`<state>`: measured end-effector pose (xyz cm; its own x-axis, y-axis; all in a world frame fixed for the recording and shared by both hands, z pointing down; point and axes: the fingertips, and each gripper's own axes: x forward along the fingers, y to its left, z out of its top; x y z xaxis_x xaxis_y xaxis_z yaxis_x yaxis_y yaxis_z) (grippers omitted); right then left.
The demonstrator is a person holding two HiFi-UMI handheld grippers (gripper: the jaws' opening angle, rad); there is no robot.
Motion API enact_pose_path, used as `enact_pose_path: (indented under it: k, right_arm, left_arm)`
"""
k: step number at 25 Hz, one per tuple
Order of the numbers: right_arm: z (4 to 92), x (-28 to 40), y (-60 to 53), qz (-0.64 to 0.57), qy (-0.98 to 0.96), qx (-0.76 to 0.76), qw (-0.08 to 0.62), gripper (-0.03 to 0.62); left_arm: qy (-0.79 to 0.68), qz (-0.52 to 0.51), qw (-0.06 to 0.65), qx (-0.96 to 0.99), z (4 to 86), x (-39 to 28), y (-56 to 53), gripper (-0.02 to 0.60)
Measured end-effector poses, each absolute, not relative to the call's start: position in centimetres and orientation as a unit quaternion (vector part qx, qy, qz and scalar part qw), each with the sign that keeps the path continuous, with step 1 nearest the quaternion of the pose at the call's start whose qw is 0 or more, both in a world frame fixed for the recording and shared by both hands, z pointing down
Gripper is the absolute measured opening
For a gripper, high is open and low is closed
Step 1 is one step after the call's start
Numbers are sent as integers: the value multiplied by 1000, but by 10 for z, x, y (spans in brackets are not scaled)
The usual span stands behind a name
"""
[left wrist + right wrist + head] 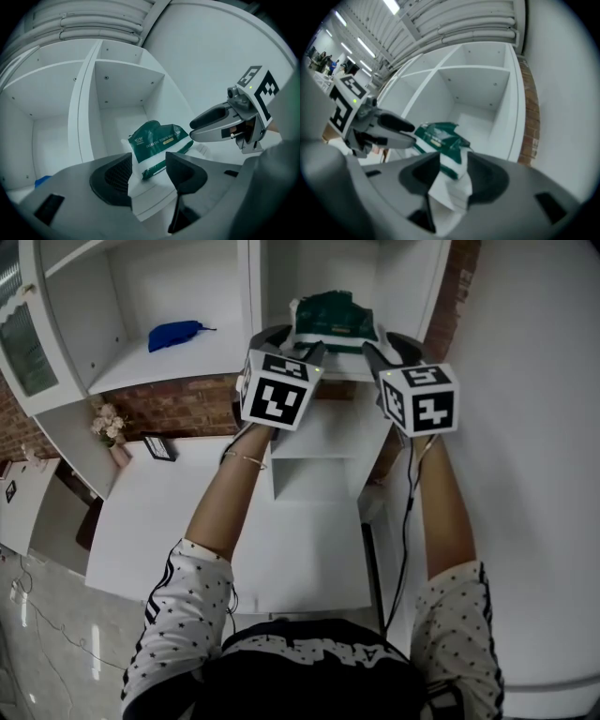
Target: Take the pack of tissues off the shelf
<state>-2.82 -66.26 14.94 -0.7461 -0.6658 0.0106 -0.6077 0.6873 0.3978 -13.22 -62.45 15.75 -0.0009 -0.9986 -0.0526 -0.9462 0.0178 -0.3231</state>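
A green and white pack of tissues [333, 317] lies on the white shelf [309, 442] in the right-hand compartment. My two grippers flank it from the front. The left gripper [281, 339] stands at the pack's left end; in its own view the jaws [149, 171] stand apart, with the pack's [157, 140] white end in the gap. At the right end is the right gripper [389, 345]. In the right gripper view its jaws [453, 171] are spread wide around the pack's [440, 136] near corner. I see no pad pressing on it.
A blue object [175, 334] lies in the left compartment. A glass cabinet door [23, 343] hangs open at far left. Below the shelf are a brick wall [178, 404], a white table [187, 521] with a small flower vase [111, 426], and a picture frame [157, 447].
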Motion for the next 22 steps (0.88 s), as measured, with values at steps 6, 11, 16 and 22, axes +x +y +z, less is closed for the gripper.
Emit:
enact_pose_path:
  k: [6,11,16,22]
  right_arm:
    - [150,-41,-677,-179,-920,337,91,183]
    - [151,-49,-686,-179,-918,341,93,183]
    - [152,-50,-692,-168,-919,349,79,127]
    - [155,-49,-689,-171,-918,349,81,58]
  left_arm:
    - [718,-109,110,-678,160,-138,-638,244]
    - [721,-114,106,-675,159,-139,-640,244]
    - [721,-121,109,-673,160,-138,-645,210]
    - [738,-124,125,-651,161,-146,-640,80]
